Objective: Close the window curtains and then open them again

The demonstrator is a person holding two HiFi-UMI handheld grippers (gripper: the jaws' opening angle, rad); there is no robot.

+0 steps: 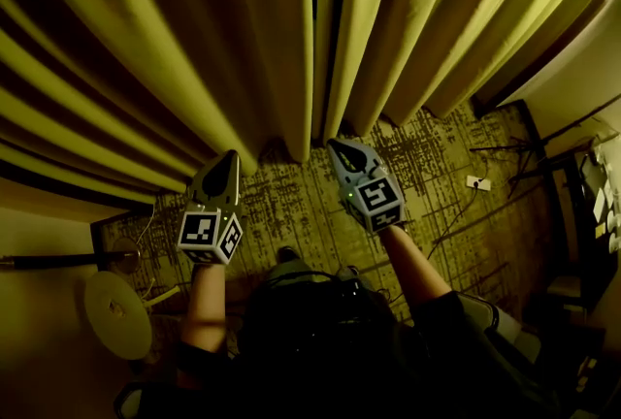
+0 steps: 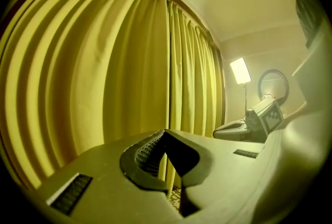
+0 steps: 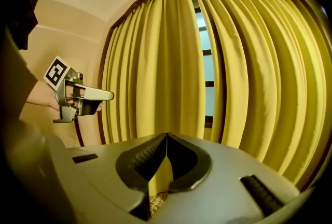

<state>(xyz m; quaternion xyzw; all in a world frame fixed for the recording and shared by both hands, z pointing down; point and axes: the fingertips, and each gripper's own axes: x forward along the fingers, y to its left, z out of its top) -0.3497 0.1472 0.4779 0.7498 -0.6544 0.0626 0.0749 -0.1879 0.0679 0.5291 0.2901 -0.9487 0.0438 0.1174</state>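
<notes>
No legible text, label, brand or number anywhere.

Pair of yellow curtains, deep vertical pleats, hanging full length down to floor. Panels: left curtain (image 1: pixel 146 48), right curtain (image 1: pixel 437 10), drawn nearly together. Narrow slit remains between inner edges, wider toward top; window (image 3: pixel 206 57) with pale glass and dark crossbars shows through.
</notes>
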